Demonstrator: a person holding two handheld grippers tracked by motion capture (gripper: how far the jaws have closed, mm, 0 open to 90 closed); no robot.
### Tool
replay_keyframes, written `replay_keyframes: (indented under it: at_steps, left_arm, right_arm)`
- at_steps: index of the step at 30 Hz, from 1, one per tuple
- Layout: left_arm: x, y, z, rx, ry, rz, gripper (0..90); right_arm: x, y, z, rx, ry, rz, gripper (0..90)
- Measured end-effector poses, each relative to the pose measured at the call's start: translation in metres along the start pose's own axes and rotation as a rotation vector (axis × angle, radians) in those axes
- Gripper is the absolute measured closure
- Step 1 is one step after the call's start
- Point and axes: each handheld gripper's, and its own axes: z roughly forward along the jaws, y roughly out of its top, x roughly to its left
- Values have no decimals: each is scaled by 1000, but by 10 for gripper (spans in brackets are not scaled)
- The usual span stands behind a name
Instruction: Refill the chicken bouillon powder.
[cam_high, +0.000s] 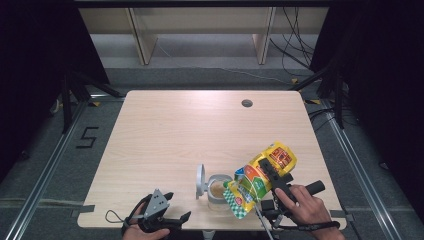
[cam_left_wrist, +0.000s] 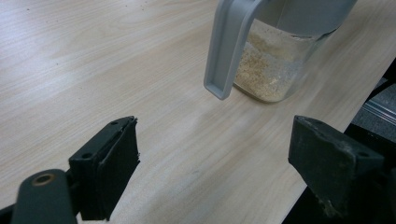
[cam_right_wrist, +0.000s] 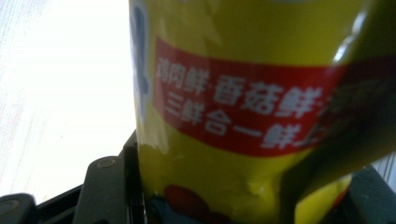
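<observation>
1. I've got the yellow seasoning pouch (cam_high: 262, 176) tilted mouth-down over the clear jar (cam_high: 218, 193), near the desk's (cam_high: 190, 130) front edge, right of middle.
2. The jar's grey lid (cam_high: 200, 181) is flipped up; beige powder (cam_left_wrist: 261, 74) sits inside.
3. My right gripper (cam_high: 270, 172) is clamped on the pouch, jaws pressed against both sides.
4. My left gripper (cam_high: 172, 207) sits at the front edge, jaws spread wide, holding nothing.
</observation>
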Motion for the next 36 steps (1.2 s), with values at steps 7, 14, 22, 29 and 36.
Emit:
replay_keyframes:
  at_steps: [7,14,22,29,36]
  left_arm:
    - [2,0,-1,24,10,28,154]
    - [0,0,0,1,0,3,153]
    - [1,0,0,12,3,12,153]
    - [1,0,0,11,4,12,154]
    - [2,0,-1,24,10,30,154]
  right_arm:
    - [2,0,0,3,2,-5,407]
    - [1,2,0,-6,3,-38,408]
    - [4,5,1,-9,3,-62,408]
    - [5,5,1,-12,-3,-64,418]
    - [4,5,1,-2,10,-64,423]
